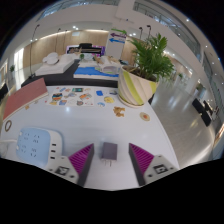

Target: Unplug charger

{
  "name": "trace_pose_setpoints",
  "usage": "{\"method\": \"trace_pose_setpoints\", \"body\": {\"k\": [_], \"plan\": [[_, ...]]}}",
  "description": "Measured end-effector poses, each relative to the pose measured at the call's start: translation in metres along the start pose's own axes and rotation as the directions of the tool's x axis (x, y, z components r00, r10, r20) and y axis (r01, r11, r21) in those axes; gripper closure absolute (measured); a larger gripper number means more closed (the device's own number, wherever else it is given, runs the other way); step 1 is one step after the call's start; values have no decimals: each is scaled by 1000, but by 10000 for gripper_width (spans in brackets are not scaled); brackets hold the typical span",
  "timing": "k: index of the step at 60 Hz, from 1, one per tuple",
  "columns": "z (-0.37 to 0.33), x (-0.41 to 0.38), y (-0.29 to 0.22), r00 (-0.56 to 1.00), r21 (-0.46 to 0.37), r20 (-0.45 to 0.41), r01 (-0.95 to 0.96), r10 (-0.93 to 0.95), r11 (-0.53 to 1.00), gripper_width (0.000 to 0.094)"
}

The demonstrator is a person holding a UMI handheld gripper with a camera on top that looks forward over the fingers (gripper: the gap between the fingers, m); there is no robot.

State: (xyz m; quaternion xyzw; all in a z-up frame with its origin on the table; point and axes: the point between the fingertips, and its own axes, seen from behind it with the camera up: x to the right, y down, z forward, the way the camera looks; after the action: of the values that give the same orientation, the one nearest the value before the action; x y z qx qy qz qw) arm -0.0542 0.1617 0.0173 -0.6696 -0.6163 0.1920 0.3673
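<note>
Charger (108, 151) seen as small grey block between fingers of gripper (110, 158), gaps visible at both sides; fingers wide apart, nothing held. Step judged: approach before grasp. Next, fingers to be closed on block, then pulled out straight. White table (100, 128), potted plant (143, 72), cards (75, 98); large bright hall beyond.

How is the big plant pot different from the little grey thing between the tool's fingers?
The plant pot is large, pale with coloured stripes, and holds a leafy green plant; the grey block is small, plain and boxy. The pot stands far beyond the tool; the block sits right between its open pink-padded fingers, with gaps either side. Both rest on the same white table.
</note>
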Motion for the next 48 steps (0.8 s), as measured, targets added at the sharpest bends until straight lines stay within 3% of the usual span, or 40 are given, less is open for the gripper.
{"method": "trace_pose_setpoints", "body": {"k": [3,14,27,36,48], "plan": [[-8,0,-7,1000,11,6,3,-3,1000,71],[-115,14,-27,999,19,36,-23,22,1000,87],[-305,42,6,993,-14,25,-112,112,994,83],[-364,47,45,990,-36,33,-139,140,990,89],[-373,49,62,989,-20,64,-131,132,991,87]]}}
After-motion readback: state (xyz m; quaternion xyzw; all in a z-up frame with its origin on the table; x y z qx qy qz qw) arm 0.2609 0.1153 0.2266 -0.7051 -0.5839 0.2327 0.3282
